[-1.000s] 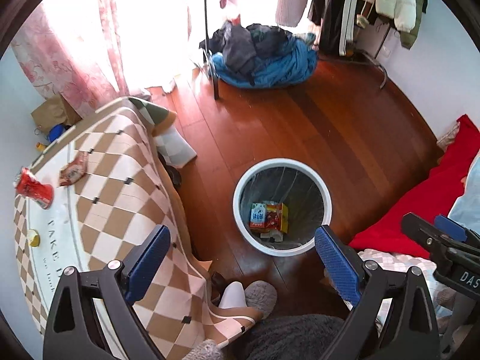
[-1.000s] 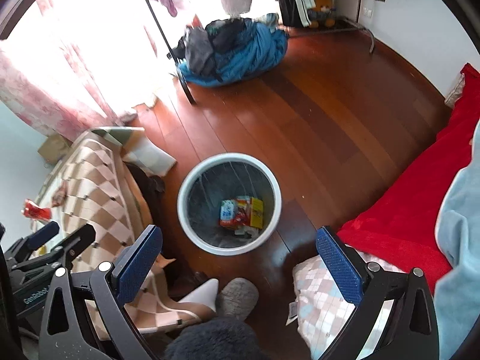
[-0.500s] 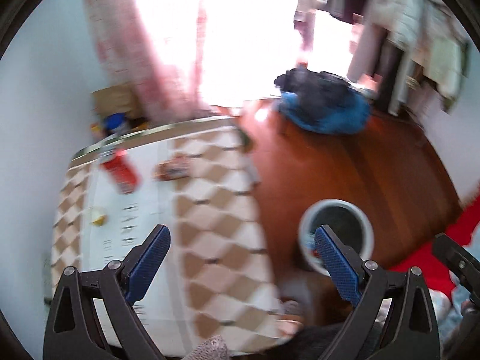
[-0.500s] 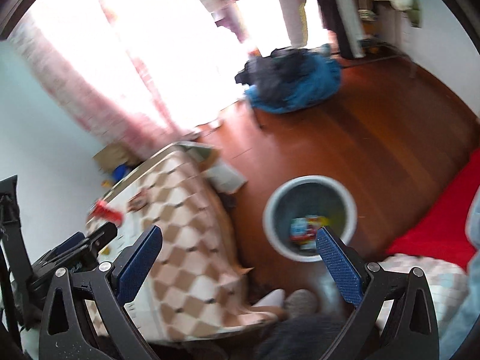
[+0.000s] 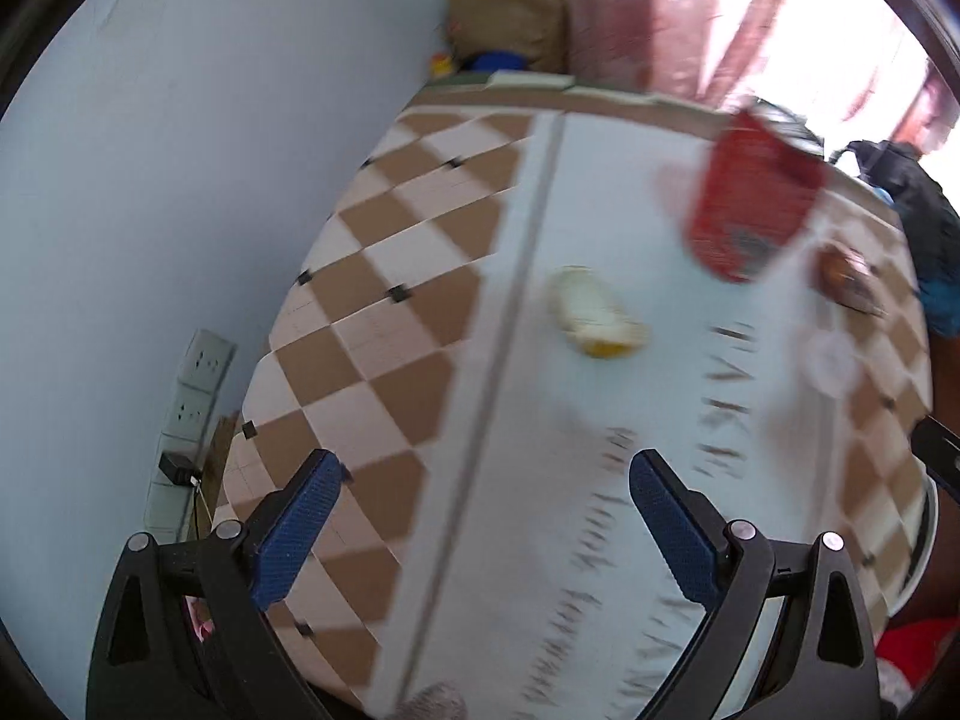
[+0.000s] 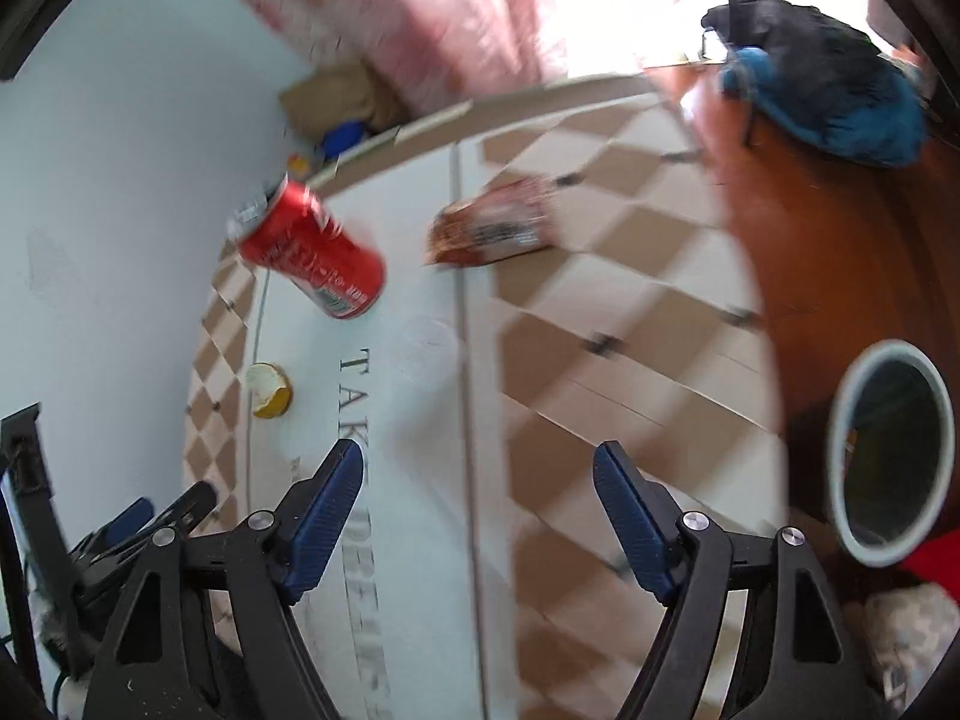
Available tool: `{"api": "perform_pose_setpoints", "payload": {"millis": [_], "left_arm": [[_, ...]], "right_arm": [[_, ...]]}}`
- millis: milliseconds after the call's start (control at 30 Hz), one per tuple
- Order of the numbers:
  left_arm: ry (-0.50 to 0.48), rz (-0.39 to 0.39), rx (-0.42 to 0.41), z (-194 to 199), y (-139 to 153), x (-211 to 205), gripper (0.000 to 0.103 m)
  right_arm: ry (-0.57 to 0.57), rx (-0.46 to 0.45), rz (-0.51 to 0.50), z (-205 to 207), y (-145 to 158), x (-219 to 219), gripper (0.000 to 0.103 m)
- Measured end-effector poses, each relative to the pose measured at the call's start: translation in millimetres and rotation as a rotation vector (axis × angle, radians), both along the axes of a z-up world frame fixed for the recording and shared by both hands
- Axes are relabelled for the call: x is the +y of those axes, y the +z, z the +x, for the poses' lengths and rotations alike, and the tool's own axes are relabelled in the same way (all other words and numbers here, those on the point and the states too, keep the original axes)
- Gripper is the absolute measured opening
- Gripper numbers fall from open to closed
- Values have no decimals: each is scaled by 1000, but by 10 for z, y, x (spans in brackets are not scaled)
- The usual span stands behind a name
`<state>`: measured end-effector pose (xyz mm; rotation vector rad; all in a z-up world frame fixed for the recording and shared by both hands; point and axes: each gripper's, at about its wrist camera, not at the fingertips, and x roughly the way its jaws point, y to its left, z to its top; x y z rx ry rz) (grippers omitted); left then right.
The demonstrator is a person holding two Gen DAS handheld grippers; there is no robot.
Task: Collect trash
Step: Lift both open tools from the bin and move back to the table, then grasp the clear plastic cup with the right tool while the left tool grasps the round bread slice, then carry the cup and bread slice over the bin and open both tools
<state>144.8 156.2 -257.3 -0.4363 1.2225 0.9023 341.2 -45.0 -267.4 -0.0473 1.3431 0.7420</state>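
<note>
A red drink can (image 5: 753, 198) (image 6: 312, 252) lies on its side on the checkered tablecloth (image 5: 390, 300) (image 6: 630, 360). Close by are a brown snack wrapper (image 6: 495, 231) (image 5: 849, 276), a small yellow-and-white scrap (image 5: 597, 312) (image 6: 269, 390) and a clear round lid (image 6: 426, 342). My left gripper (image 5: 485, 462) hangs open over the cloth, short of the scrap, with nothing in it. My right gripper (image 6: 479, 451) holds nothing and its jaws are closing. The white-rimmed trash bin (image 6: 837, 438) stands on the floor to the right, with some packaging inside.
A wall with sockets (image 5: 198, 384) runs along the table's left side. A paper bag (image 5: 510, 30) and a pink curtain (image 6: 420, 12) are behind the table. A blue and black clothes pile (image 6: 840, 96) lies on the wooden floor (image 6: 810, 240). The left gripper's body (image 6: 138, 522) shows at lower left.
Both views have swung left from the bin on the floor to the tabletop. The can, wrapper and scrap are now near and ahead. The right jaws stand narrower than before.
</note>
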Motion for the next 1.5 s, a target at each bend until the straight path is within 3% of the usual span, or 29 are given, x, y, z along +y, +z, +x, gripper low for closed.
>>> {"api": "perform_pose_setpoints", "payload": {"millis": [133,333,367,467,500,533,633,767,1000,1233,1500], "left_arm": [[-32,-39,-17,-42,-179,210,98],[-137,-88,-44,283,-415,209,98],[-148,-88,-45,334,-444,202,97],[-174,-88,-47,516,-548,238,96],[-179,-80,-46,568,-557,239,84],[-182,-68,-34,630,-567,230,65],[-187,-58,-46,667,-582,232,30],[-190,-35,-55,624,-534,197,21],[-205,53,-83,438,-201,-32,16],[-261,155,-166,245,394,-386,15],[-329,187,-260,158,969,-833,14]], "right_arm": [[36,-8,-60,86,-345,555,79],[51,-41,-97,157,-582,877,53],[59,-60,-96,154,-558,889,44],[78,-94,-109,120,-532,938,44],[82,-102,-110,104,-505,939,44],[86,-111,-114,97,-491,932,44],[93,-124,-118,87,-459,903,44],[93,-128,-113,78,-398,801,44],[108,-143,-79,-66,-203,633,44],[104,-168,-31,-301,107,327,44],[75,-193,36,-440,537,-141,44]]}}
